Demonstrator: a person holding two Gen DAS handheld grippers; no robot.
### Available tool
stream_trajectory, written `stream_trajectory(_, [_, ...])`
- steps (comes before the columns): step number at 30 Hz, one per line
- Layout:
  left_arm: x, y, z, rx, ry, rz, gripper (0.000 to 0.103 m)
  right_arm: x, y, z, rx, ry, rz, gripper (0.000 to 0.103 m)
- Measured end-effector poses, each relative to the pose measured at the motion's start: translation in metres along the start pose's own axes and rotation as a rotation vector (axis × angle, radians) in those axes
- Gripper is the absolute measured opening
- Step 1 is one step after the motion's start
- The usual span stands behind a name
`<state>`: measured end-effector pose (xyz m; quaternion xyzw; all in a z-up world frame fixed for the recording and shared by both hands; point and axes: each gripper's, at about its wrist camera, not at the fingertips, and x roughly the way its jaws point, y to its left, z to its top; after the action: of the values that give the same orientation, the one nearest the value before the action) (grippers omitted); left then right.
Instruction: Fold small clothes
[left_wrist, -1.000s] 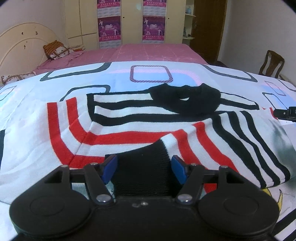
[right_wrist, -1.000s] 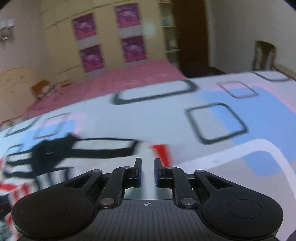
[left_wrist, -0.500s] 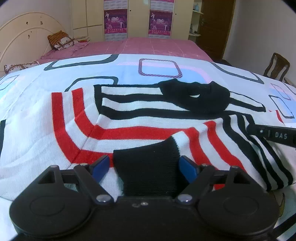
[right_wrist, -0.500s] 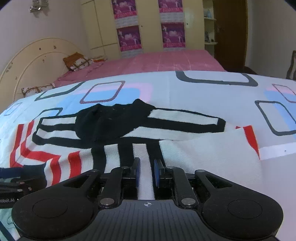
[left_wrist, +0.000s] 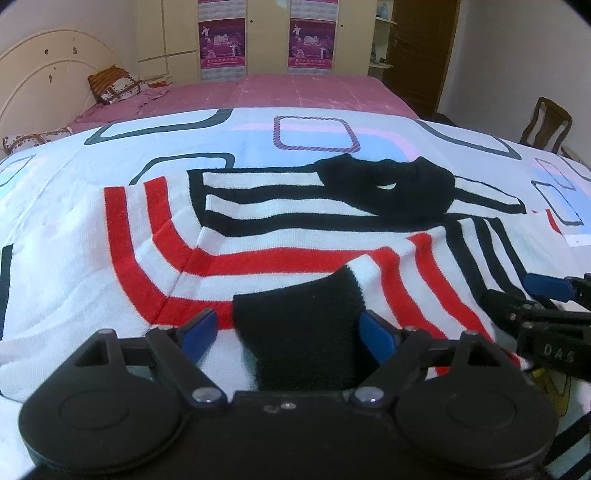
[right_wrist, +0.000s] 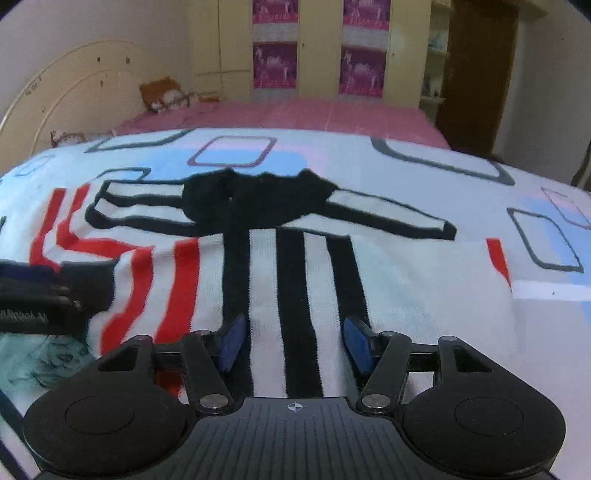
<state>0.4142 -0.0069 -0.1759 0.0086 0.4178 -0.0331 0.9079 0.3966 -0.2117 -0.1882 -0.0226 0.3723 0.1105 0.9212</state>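
The striped sweater (left_wrist: 280, 236) lies flat on the bedspread (left_wrist: 74, 162), collar at twelve o'clock, while the left gripper (left_wrist: 288, 332), jaws wide, straddles its black cuff (left_wrist: 299, 332) unpinched, and the right gripper (right_wrist: 295, 339) is opening over the hem, likely readying the next fold.

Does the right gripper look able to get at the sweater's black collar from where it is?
Probably yes. Nothing lies between the right gripper, jaws opening over the striped sweater, and the black collar farther up the bed; it would need to reach forward.
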Motion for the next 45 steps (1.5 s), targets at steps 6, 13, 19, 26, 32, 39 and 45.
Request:
stream_trajectory(6, [-0.014, 0.011, -0.002, -0.013, 0.000, -0.002, 0.078, -0.015, 0.009, 0.004, 0.034, -0.009, 0.017, 0.059])
stream_trajectory(13, [-0.036, 0.036, -0.005, -0.044, 0.007, 0.014, 0.079, -0.008, 0.025, -0.003, 0.012, 0.035, -0.013, 0.059])
stream_trajectory(19, [-0.053, 0.067, -0.009, -0.082, 0.004, 0.048, 0.081, -0.019, 0.042, 0.007, 0.056, 0.005, 0.013, 0.059])
stream_trajectory(26, [-0.075, 0.126, -0.023, -0.171, -0.014, 0.106, 0.083, -0.007, 0.082, 0.014, 0.043, 0.005, 0.030, 0.059])
stream_trajectory(32, [-0.093, 0.193, -0.041, -0.330, -0.006, 0.168, 0.084, 0.008, 0.094, 0.012, 0.005, 0.052, -0.013, 0.061])
stream_trajectory(39, [-0.114, 0.280, -0.078, -0.603, -0.045, 0.254, 0.080, 0.008, 0.095, 0.007, 0.012, 0.036, -0.025, 0.061])
stream_trajectory(45, [-0.102, 0.330, -0.090, -0.783, -0.102, 0.208, 0.065, 0.006, 0.099, 0.006, 0.015, 0.030, -0.036, 0.062])
